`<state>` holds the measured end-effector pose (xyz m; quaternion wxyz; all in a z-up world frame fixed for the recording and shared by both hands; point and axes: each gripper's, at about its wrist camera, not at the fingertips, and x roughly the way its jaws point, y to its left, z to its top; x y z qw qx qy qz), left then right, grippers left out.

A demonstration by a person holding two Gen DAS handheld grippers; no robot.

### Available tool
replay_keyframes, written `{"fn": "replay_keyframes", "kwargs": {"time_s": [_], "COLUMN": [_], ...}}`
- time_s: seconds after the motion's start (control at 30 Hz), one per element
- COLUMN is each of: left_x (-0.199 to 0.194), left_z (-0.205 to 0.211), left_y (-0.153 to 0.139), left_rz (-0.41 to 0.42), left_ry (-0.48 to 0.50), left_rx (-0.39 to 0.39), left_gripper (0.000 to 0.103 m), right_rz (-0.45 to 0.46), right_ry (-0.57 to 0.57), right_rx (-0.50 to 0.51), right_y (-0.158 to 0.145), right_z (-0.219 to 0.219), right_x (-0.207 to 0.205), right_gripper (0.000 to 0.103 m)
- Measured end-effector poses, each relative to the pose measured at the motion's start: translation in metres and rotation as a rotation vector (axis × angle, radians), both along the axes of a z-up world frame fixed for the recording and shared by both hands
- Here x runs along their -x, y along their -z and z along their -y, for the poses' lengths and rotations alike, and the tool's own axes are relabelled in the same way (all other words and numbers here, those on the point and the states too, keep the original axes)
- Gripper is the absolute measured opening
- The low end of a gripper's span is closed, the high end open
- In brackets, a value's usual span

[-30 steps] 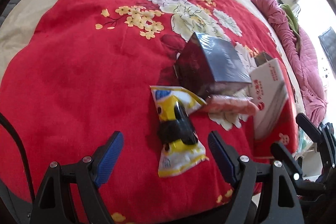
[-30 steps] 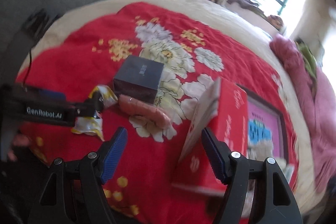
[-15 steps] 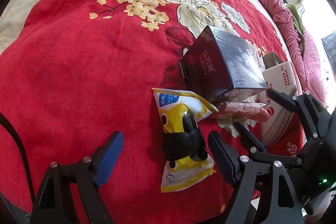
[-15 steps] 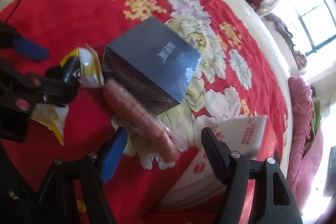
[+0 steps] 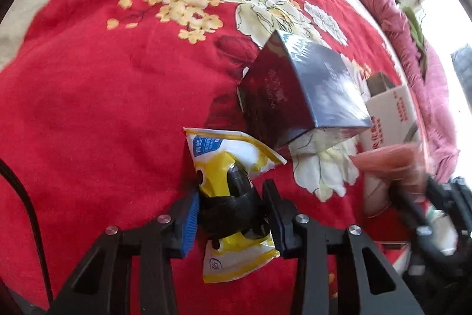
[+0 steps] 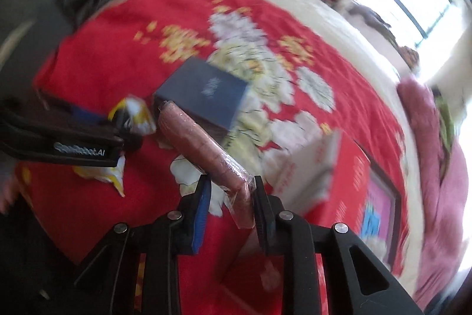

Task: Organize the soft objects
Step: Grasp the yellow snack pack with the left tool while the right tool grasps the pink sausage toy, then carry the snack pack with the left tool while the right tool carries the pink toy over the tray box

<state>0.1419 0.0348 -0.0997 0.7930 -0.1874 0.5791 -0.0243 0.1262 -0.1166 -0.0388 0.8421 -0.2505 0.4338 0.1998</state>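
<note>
My left gripper (image 5: 231, 213) is shut on a yellow and white snack pouch (image 5: 230, 170) with a black band, low over the red floral blanket (image 5: 103, 93). My right gripper (image 6: 231, 201) is shut on a pink wrapped sausage (image 6: 203, 149) and holds it lifted off the blanket. The sausage also shows blurred in the left wrist view (image 5: 386, 161). The pouch (image 6: 132, 114) and the left gripper (image 6: 65, 140) show at the left of the right wrist view.
A dark glossy box (image 5: 298, 96) stands on the blanket just beyond the pouch; it also shows in the right wrist view (image 6: 203, 90). A red and white carton (image 6: 330, 176) lies to the right. A pink quilt (image 6: 442, 167) is bunched at the far right.
Both grippers have closed: the left on the snack pouch, the right on the sausage. The sausage has been lifted away from beside the dark box.
</note>
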Motion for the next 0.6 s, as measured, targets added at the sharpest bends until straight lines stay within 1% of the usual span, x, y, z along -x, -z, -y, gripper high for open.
{"fn": "replay_keyframes", "kwargs": {"time_s": [0.03,0.07,0.13,0.2,0.27,0.4,0.47,0.53,0.6], "left_x": [0.000,0.001,0.005,0.010,0.020,0.036,0.041,0.043,0.045], "left_z": [0.003,0.005,0.003,0.002,0.003,0.011,0.019,0.029,0.038], "left_y": [-0.001,-0.003,-0.008,-0.016,-0.030,-0.059,-0.076,-0.090,-0.102], "left_rz": [0.005,0.008,0.024,0.041,0.073,0.140,0.171,0.195,0.221], "left_ry": [0.013,0.022,0.012,0.006,0.008,0.042,0.059,0.080,0.097], "left_rx": [-0.018,-0.023,-0.006,-0.002,0.008,-0.015,-0.015,0.002,-0.008], "left_gripper": [0.041,0.041,0.040,0.040,0.040,0.040,0.040,0.040,0.040], "right_rz": [0.000,0.003,0.007,-0.023,-0.019,0.008,0.013,0.023,0.032], "right_ry": [0.036,0.058,0.095,0.128,0.153,0.194,0.212,0.235,0.254], "right_rx": [-0.054,-0.084,-0.142,-0.210,-0.273,-0.328,-0.352,-0.396,-0.434], "right_y": [-0.008,-0.013,-0.025,-0.033,-0.043,-0.055,-0.060,-0.068,-0.075], "right_z": [0.010,0.016,0.029,0.043,0.055,0.071,0.080,0.091,0.101], "right_x": [0.001,0.003,0.010,0.012,0.019,0.027,0.031,0.035,0.041], "right_gripper": [0.028,0.028,0.028,0.028,0.028,0.028,0.028,0.028,0.028]}}
